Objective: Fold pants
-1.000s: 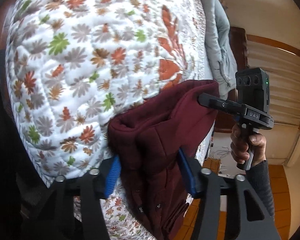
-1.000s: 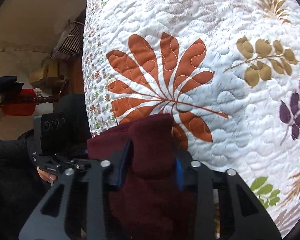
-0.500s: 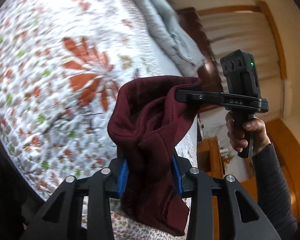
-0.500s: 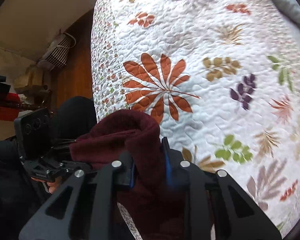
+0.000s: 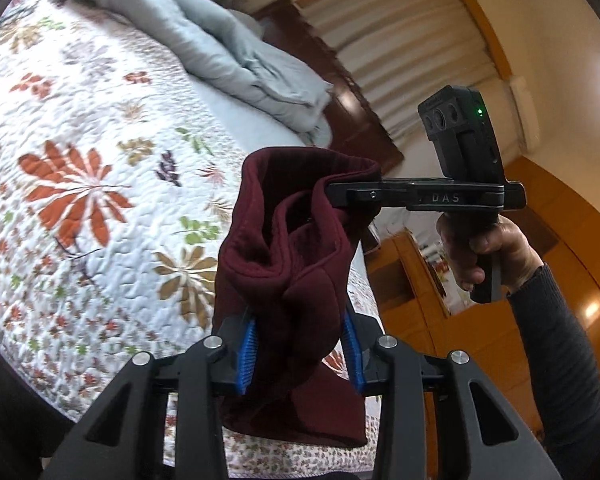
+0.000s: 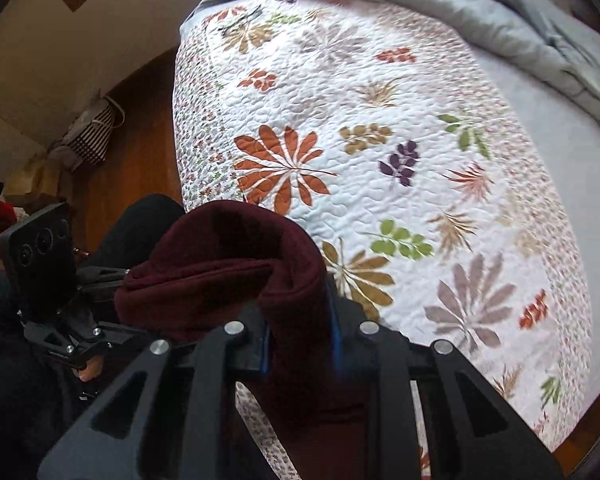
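Observation:
The maroon pants point(image 5: 284, 264) hang bunched in the air above the bed, held at two spots. My left gripper point(image 5: 300, 344) is shut on one bunch of the cloth, its blue pads point(image 5: 247, 344) pressing both sides. In the same view my right gripper point(image 5: 340, 194) clamps the top edge of the cloth from the right, held by a hand point(image 5: 484, 248) in a dark sleeve. In the right wrist view the right gripper point(image 6: 300, 344) is shut on a thick fold of the pants point(image 6: 228, 256), which drape down past the fingers. The left gripper's body point(image 6: 44, 264) shows at the left there.
A quilted white bedspread with leaf prints point(image 5: 100, 184) covers the bed below. A grey-blue duvet point(image 5: 236, 60) is heaped at the head by a dark wooden headboard point(image 5: 340, 120). Wooden floor point(image 6: 140, 152) and a striped bag point(image 6: 92, 136) lie left of the bed; wooden cabinets point(image 5: 540, 280) stand to the right.
Both grippers closed tighter on the pants and rose, lifting the cloth off the quilt. The bed now looks farther below, and the left view has rolled.

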Tool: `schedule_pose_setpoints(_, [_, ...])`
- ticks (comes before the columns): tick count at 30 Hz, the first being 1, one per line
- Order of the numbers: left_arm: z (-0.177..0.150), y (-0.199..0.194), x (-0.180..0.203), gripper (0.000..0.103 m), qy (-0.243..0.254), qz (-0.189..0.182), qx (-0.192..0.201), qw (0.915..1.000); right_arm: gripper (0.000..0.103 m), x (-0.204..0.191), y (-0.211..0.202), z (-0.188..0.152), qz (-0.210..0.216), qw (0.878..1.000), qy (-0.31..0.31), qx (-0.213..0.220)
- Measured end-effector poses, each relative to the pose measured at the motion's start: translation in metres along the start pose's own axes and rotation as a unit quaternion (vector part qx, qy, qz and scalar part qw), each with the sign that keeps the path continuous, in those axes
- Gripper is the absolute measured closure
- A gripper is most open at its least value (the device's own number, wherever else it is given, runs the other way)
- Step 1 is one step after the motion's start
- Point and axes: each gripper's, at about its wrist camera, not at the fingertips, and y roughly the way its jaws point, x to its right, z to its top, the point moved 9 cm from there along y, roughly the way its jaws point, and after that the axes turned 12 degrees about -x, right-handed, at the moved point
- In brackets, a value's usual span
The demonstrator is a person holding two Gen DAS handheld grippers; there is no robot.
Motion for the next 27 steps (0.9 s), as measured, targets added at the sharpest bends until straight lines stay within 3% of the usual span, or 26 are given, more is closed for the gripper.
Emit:
schedule_pose_setpoints(13, [-0.021, 0.015, 0.077, 0.068, 0.077, -0.019, -0.031, 0.9964, 0.086, 0.019, -0.050, -0.079, -0.037, 0.997, 0.047, 0.039])
schedule_pose_setpoints(27, [-0.058, 0.055, 0.143, 0.068, 0.142, -0.036, -0.080, 0.9860, 0.088, 0.038, -0.066, -0.165, -0.047, 0.992, 0.096, 0.065])
